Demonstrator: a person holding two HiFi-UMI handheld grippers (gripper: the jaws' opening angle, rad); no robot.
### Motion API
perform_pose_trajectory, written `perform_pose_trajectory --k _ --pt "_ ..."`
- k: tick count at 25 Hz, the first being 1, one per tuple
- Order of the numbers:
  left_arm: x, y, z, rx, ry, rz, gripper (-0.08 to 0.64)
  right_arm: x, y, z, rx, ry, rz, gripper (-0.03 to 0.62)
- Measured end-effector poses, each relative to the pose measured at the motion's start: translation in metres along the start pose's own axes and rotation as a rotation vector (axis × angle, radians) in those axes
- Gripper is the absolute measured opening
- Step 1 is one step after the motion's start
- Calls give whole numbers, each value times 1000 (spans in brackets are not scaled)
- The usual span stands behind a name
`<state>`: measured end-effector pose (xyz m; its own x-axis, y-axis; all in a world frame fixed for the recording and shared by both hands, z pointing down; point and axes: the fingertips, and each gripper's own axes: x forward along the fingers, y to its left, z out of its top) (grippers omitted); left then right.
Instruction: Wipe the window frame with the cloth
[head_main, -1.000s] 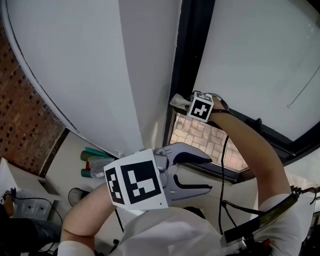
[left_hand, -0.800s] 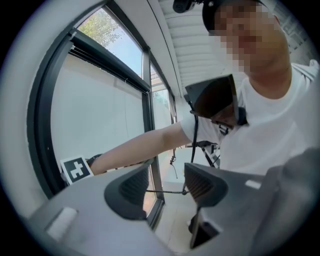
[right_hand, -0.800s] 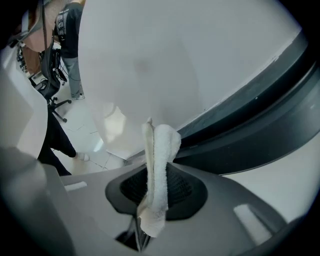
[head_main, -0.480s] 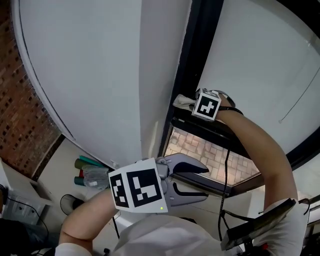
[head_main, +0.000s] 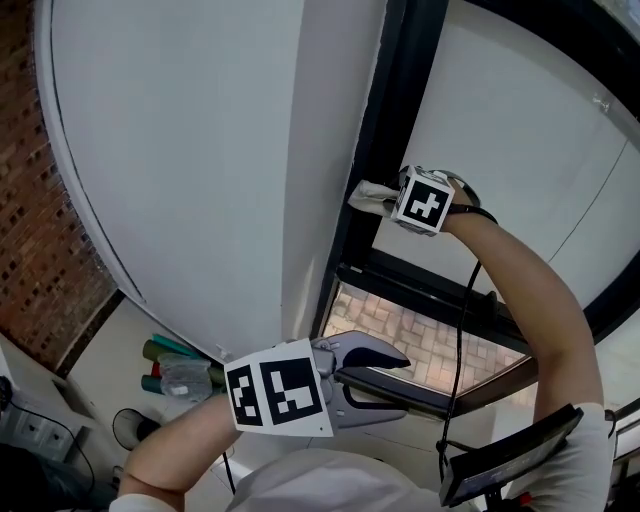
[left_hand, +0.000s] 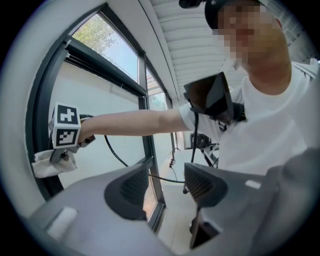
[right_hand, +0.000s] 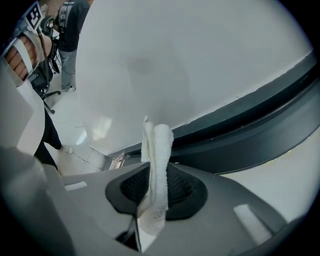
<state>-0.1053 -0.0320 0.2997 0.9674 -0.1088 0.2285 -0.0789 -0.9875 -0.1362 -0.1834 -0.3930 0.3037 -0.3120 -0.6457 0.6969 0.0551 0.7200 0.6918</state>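
Bright, even daylight; fisheye-warped edges; faint blur

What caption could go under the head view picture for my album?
The right claw holds a white cloth against the black window frame while the left claw hangs open below.

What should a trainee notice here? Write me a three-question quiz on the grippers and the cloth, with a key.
1. True or false: the left gripper holds the cloth.
2. The right gripper is: A open and empty; B shut on the cloth; C out of view.
3. Fill in: in the head view, the cloth lies at the black ____.

Key:
1. False; the left gripper is open and empty.
2. B.
3. window frame.
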Motion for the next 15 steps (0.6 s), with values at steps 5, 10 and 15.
perform_pose_trajectory --k 5,10,15 --pt "1 0 1 7 -2 -10 242 -24 -30 5 8 -1 -44 69" --pt "2 -1 -1 14 1 -21 242 -53 -63 10 1 0 -98 71" --pt "4 1 0 22 -4 -24 242 -90 -106 23 -15 -7 -168 71"
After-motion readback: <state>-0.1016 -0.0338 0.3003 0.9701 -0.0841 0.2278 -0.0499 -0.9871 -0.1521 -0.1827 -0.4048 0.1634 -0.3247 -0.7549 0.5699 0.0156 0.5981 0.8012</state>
